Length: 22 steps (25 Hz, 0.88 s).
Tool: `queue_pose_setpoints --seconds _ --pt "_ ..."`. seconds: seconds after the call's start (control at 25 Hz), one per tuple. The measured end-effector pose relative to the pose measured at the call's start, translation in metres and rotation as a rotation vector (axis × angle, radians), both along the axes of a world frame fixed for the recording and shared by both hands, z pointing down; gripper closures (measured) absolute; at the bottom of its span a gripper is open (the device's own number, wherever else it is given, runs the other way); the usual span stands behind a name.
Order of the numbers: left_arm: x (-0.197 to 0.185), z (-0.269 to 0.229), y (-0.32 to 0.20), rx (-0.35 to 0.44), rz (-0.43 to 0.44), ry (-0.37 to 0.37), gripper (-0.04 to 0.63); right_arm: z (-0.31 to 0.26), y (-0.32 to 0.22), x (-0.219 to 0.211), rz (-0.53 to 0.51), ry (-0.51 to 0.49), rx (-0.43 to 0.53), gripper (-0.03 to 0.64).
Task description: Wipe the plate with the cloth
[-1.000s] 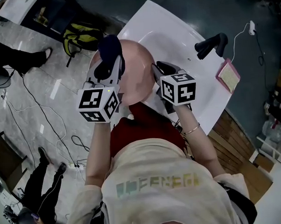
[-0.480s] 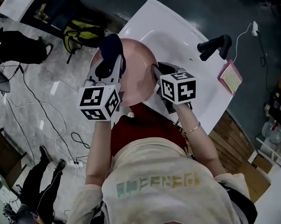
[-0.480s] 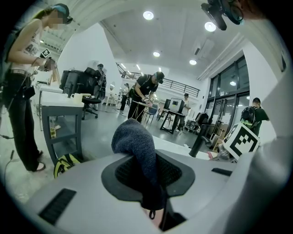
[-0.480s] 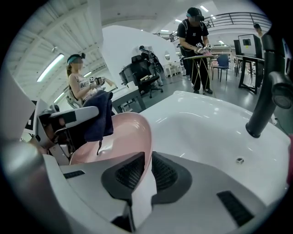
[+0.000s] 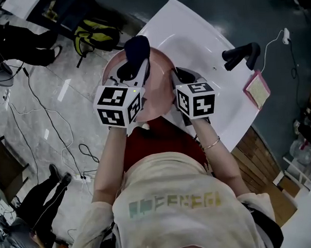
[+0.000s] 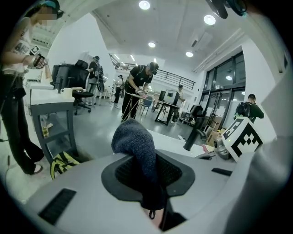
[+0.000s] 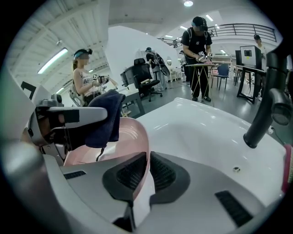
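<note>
Cream T-shirt [image 5: 168, 187], red lower garment [image 5: 156, 141].
1 thin bangle [image 5: 213, 142] is worn; left gripper [image 5: 134, 68] and right gripper [image 5: 176, 76] are grey, marker-cubed.

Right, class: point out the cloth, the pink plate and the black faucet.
cloth [image 6: 135, 141], left gripper view, on its bunched upper part.
pink plate [image 7: 128, 137], right gripper view, on its inner surface near the rim.
black faucet [image 5: 238, 54], head view, on its horizontal arm.
</note>
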State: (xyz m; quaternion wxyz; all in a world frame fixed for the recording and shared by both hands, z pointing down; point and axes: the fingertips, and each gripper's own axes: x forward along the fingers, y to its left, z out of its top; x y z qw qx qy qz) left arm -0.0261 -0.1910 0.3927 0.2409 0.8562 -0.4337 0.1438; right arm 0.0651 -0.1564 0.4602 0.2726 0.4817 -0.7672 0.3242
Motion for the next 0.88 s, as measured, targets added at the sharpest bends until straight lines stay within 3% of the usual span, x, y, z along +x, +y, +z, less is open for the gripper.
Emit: queue_pose_setpoints --seconds 0.48,0.88 --pt "0.065 0.021 0.004 -0.097 0.236 -0.126 0.515 -0.002 -0.008 -0.001 0.013 0.014 0.028 0.563" --pt "0.071 0.054 -0.001 -0.172 0.260 -0.231 0.515 0.004 -0.008 0.001 0.011 0.029 0.025 0.563"
